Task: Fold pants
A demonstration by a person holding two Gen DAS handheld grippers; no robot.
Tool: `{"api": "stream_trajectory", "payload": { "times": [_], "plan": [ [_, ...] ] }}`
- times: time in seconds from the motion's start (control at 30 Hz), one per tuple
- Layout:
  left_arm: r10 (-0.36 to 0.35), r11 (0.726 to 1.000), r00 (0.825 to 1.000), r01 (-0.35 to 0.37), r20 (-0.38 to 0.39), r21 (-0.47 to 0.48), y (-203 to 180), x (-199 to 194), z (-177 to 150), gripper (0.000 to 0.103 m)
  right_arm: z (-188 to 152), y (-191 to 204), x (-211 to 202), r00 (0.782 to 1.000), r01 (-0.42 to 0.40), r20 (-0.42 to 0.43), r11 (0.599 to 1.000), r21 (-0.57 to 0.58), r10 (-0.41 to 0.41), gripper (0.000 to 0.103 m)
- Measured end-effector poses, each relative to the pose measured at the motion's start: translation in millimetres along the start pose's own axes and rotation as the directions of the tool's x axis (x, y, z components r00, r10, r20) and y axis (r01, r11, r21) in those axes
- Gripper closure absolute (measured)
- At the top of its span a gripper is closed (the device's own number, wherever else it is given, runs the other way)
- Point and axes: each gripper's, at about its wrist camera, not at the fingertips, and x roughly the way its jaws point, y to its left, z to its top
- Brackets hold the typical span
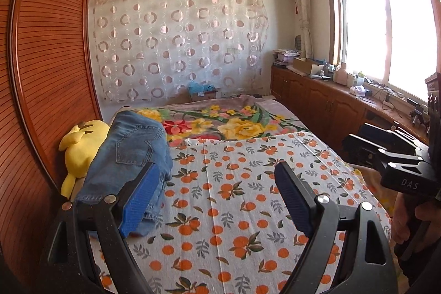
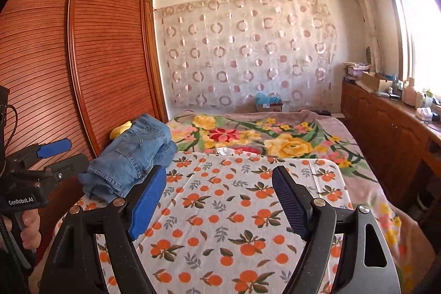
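Blue denim pants (image 1: 129, 153) lie folded in a bundle at the left edge of the bed, on the orange-print sheet (image 1: 234, 211); they also show in the right wrist view (image 2: 135, 156). My left gripper (image 1: 217, 183) is open and empty, held above the sheet just right of the pants. My right gripper (image 2: 219, 183) is open and empty over the sheet. The right gripper shows at the right edge of the left wrist view (image 1: 386, 148). The left gripper shows at the left edge of the right wrist view (image 2: 49, 153).
A yellow plush toy (image 1: 80, 148) lies behind the pants against the wooden wardrobe (image 1: 46, 73). A floral blanket (image 1: 234, 120) covers the far half of the bed. A wooden cabinet (image 1: 330, 101) with clutter runs under the window on the right.
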Motion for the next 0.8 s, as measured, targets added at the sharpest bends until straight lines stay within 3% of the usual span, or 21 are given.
{"api": "stream_trajectory", "payload": {
  "times": [0.3, 0.8],
  "plan": [
    [0.019, 1.0, 1.0, -0.019, -0.021, -0.019, -2, -9, -21, 0.017, -14, 0, -7, 1.0, 0.028, -0.007, 1.0, -0.001, -0.028, 0.022],
    [0.022, 0.999, 0.999, -0.023, -0.023, -0.024, -1, -11, -24, 0.017, -21, 0, -15, 0.999, 0.039, -0.016, 0.999, -0.004, -0.039, 0.022]
  ]
}}
